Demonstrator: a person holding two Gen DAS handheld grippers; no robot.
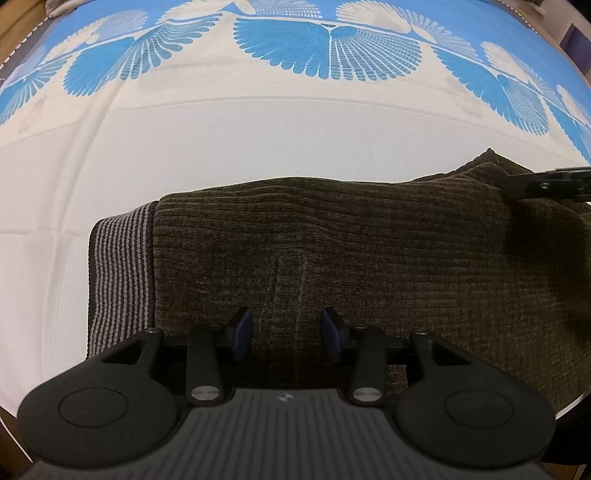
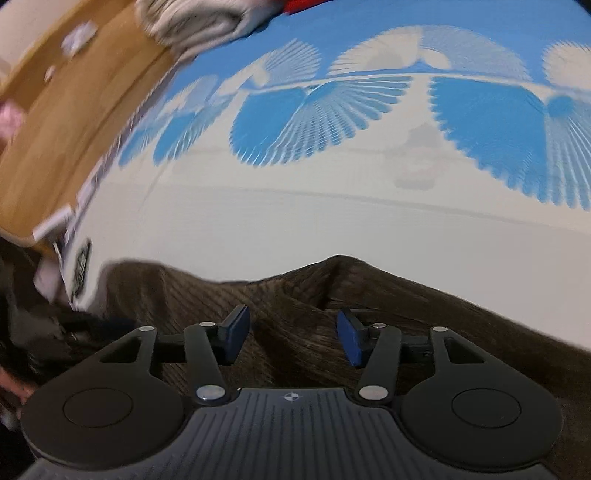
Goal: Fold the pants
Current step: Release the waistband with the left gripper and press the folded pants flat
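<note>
Dark brown ribbed pants point(image 1: 369, 251) lie folded on the white part of the bed sheet point(image 1: 258, 140), their grey-striped waistband point(image 1: 118, 266) at the left end. My left gripper point(image 1: 287, 332) points down over the pants near the waistband. Its jaws are open and the blue pads point(image 1: 242, 332) hold no cloth. A black part of the right gripper point(image 1: 546, 184) shows at the pants' right edge. In the right wrist view the pants point(image 2: 406, 325) are rumpled with a raised ridge. My right gripper point(image 2: 293, 338) is open just above them, pads apart from the cloth.
The sheet carries a blue fan pattern point(image 1: 325, 48) along its far side. In the right wrist view a wooden surface point(image 2: 66, 122) borders the bed on the left. A pile of folded pale cloth point(image 2: 199, 26) sits at the far corner.
</note>
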